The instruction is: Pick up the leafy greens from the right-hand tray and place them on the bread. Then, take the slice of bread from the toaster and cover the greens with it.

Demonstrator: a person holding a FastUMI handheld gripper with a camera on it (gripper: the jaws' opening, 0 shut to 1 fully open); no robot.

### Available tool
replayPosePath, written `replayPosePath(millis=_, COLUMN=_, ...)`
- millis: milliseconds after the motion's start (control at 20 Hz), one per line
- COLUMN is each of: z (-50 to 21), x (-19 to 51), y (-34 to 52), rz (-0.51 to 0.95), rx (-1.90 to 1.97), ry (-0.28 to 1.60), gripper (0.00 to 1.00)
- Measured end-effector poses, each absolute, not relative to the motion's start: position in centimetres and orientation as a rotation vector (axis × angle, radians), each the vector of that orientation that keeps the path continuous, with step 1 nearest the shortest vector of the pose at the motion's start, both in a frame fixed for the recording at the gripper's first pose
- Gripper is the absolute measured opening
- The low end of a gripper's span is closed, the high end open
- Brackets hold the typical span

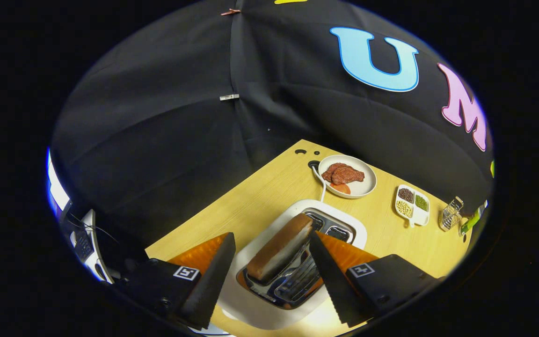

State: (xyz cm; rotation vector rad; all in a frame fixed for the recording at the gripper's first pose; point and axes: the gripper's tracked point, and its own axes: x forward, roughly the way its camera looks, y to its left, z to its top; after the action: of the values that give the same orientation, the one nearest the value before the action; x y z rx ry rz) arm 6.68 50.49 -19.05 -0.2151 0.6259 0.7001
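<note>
We hold the gripper (269, 262) above the toaster (297, 262) with its two fingers spread wide apart and pressing on nothing. Between the fingers a slice of bread (279, 252) stands on edge in the nearer toaster slot, with a brown crust along its top and a pale face below; it touches neither finger. The second slot, just beyond the slice, shows its metal grille. The toaster has a white body and sits on a light wooden table (251, 201). A white cord (320, 185) runs from the toaster toward the far end of the table. Beyond the toaster lies a round white plate (367, 182) carrying pieces of brown meat (343, 174). Off to the right stands a small divided dish (420, 216) of beans, and past it a small wire basket (451, 214).
</note>
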Motion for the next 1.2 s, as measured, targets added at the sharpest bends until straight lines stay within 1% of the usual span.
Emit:
replayPosePath(millis=50, z=-19.2, x=6.7, y=50.4, rz=0.694, rx=-0.222, ry=0.629, gripper=0.97)
replayPosePath(millis=100, z=-19.5, x=6.7, y=50.3, rz=0.690, rx=-0.227, ry=0.635, gripper=0.85)
replayPosePath(millis=200, z=-19.6, x=6.7, y=50.0, rz=0.679, rx=-0.232, ry=0.644, gripper=0.69)
replayPosePath(millis=250, z=-19.7, x=6.7, y=49.9, rz=0.677, rx=-0.229, ry=0.652, gripper=0.66)
replayPosePath(millis=450, z=-19.9, x=6.6, y=49.1, rz=0.647, rx=-0.195, ry=0.705, gripper=0.45)
replayPosePath(millis=550, z=-20.2, x=6.2, y=48.8, rz=0.639, rx=-0.171, ry=0.759, gripper=0.34)
replayPosePath(millis=650, z=-20.1, x=6.3, y=48.8, rz=0.616, rx=-0.131, ry=0.785, gripper=0.19)
replayPosePath(millis=750, z=-20.1, x=6.1, y=48.6, rz=0.616, rx=-0.115, ry=0.798, gripper=0.16)
replayPosePath(millis=900, z=-19.8, x=5.6, y=48.8, rz=0.653, rx=-0.113, ry=0.803, gripper=0.15)
replayPosePath(millis=950, z=-19.4, x=5.4, y=48.7, rz=0.668, rx=-0.117, ry=0.793, gripper=0.16)
replayPosePath(millis=1000, z=-19.1, x=5.3, y=48.9, rz=0.693, rx=-0.128, ry=0.778, gripper=0.13)
replayPosePath(millis=1100, z=-18.6, x=5.2, y=48.8, rz=0.724, rx=-0.143, ry=0.749, gripper=0.12)
replayPosePath(millis=1200, z=-17.9, x=5.2, y=48.3, rz=0.721, rx=-0.124, ry=0.736, gripper=0.12)
